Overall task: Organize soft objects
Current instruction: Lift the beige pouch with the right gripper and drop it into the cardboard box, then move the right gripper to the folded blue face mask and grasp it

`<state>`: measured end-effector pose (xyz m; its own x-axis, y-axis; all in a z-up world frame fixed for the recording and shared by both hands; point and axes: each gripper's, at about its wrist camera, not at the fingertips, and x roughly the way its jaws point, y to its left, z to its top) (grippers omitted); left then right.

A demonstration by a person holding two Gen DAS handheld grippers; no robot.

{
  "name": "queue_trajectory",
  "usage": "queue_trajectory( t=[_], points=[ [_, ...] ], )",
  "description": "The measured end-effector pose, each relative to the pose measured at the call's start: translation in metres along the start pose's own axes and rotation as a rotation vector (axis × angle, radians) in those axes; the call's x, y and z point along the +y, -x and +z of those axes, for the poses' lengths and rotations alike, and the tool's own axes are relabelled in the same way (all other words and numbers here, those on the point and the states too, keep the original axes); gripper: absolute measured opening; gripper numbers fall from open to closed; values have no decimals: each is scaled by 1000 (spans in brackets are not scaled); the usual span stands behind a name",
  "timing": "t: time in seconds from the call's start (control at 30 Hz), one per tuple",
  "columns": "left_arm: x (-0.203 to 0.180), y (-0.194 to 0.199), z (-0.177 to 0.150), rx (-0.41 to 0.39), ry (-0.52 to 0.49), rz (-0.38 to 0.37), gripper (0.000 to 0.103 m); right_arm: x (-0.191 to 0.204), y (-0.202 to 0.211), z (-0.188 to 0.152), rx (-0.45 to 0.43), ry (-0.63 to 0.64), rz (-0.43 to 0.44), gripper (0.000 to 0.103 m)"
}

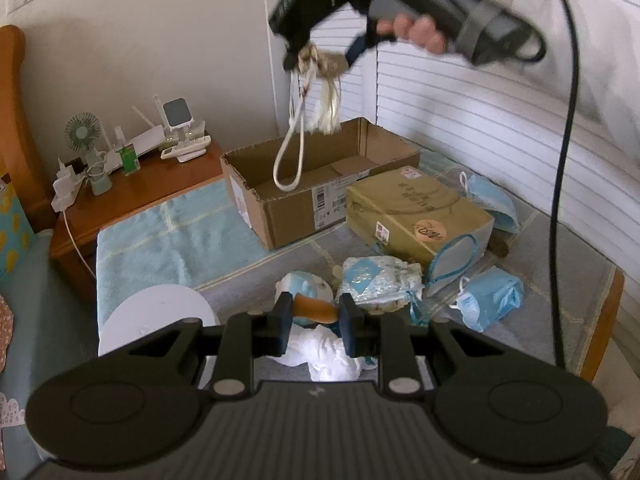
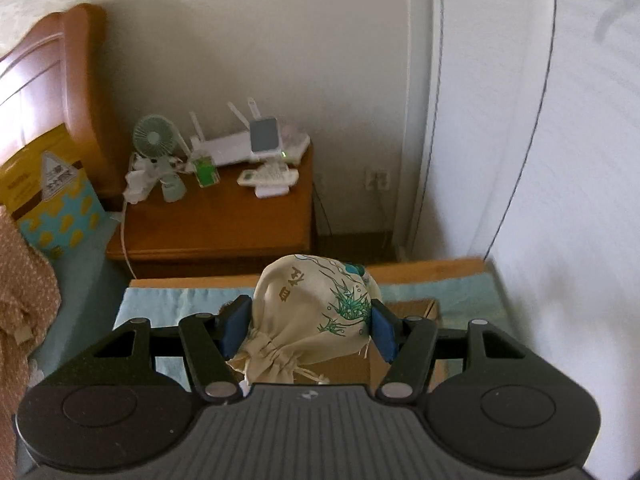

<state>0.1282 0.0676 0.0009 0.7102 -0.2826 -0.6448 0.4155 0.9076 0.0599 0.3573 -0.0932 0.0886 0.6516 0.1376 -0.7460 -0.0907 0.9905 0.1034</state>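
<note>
My right gripper [image 2: 308, 330] is shut on a cream drawstring pouch [image 2: 316, 320] with a green plant print. In the left wrist view that gripper [image 1: 316, 58] hangs high above the open cardboard box [image 1: 316, 184], with the pouch's cords [image 1: 290, 148] dangling into it. My left gripper [image 1: 314, 326] hovers low over a pile of soft things: a crumpled white cloth [image 1: 324, 354], a blue and white packet [image 1: 380, 282], a blue plush toy with an orange part [image 1: 308, 292] and blue face masks [image 1: 490, 296]. Nothing is pinched between the left fingers, which stand apart.
A tan closed box [image 1: 416, 212] lies right of the open box on a grey mat. A light blue towel [image 1: 172, 232] covers the bench's left end. A white roll [image 1: 156, 316] stands near left. A wooden nightstand [image 2: 216, 220] holds a fan and router.
</note>
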Motion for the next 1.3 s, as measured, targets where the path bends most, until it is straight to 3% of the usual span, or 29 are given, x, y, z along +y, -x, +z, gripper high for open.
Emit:
queue_trajectory(
  t=[0.2, 0.27, 0.33, 0.4, 0.47, 0.53, 0.7, 0.9, 1.1, 1.3],
  points=[
    [2, -5, 2, 10, -2, 0, 23, -24, -44, -16, 79, -38, -104, 69],
    [1, -6, 3, 12, -3, -2, 23, -34, -51, -20, 124, -42, -77, 73],
    [0, -7, 4, 12, -4, -2, 23, -41, -51, -25, 125, -41, -107, 76],
    [-1, -8, 7, 13, -5, -5, 23, -47, -46, -29, 124, -40, -93, 83],
    [-3, -9, 10, 13, -9, -5, 23, -51, -39, -34, 120, -33, -81, 84],
    [-5, -9, 15, 12, -16, -5, 23, -52, -31, -39, 111, -12, -79, 85],
    [-9, -12, 30, 9, -22, -5, 23, -63, -4, -59, 76, -4, -3, 101],
    [-9, -20, 55, 2, -18, 5, 23, -73, 27, -93, 35, -9, 63, 103],
    [-2, -41, 89, -14, 0, 24, 23, -80, 55, -129, -64, 43, 39, 103],
    [11, -79, 127, -8, 42, 31, 23, -91, 72, -156, -104, 66, 58, 103]
  ],
)
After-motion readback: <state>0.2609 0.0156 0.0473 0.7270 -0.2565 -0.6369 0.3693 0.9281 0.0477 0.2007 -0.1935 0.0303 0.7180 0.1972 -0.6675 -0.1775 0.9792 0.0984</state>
